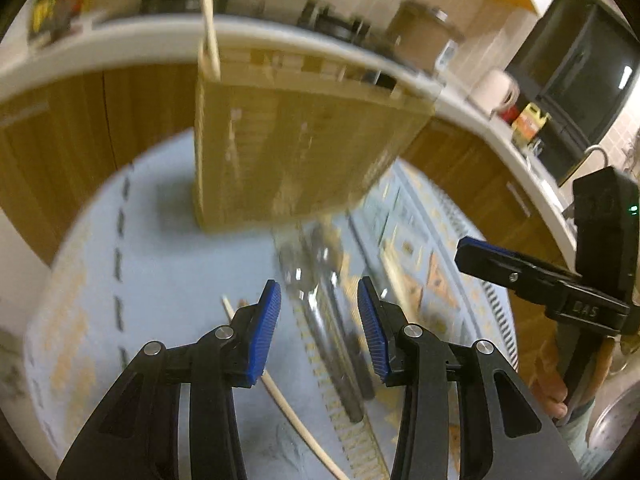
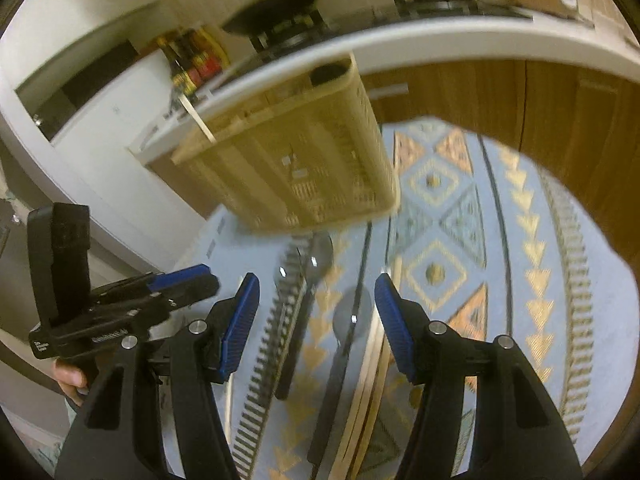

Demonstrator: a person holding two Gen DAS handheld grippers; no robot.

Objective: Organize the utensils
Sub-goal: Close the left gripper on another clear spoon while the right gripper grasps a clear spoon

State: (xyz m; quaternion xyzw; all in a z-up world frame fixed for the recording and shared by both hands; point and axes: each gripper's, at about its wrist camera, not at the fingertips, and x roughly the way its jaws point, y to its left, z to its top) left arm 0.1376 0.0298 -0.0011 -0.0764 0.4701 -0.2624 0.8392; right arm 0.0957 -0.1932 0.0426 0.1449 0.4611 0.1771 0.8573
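A tan perforated utensil holder (image 1: 296,148) stands on a light blue patterned cloth (image 1: 172,264); one pale chopstick (image 1: 210,28) sticks out of it. It also shows in the right wrist view (image 2: 296,168). Black-handled spoons (image 1: 320,312) lie on the cloth in front of it, blurred, with a loose chopstick (image 1: 280,396) beside them. In the right wrist view two spoons (image 2: 316,280) and several chopsticks (image 2: 372,384) lie between my fingers. My left gripper (image 1: 319,304) is open and empty above the spoons. My right gripper (image 2: 317,304) is open and empty above the spoons and chopsticks.
A white counter edge (image 1: 120,40) with wooden cabinets (image 1: 60,128) runs behind the cloth. A black pan (image 2: 280,4) sits on the stove, bottles (image 2: 192,64) stand beside it. A microwave (image 1: 576,76) and a sink tap (image 1: 596,152) are at the right.
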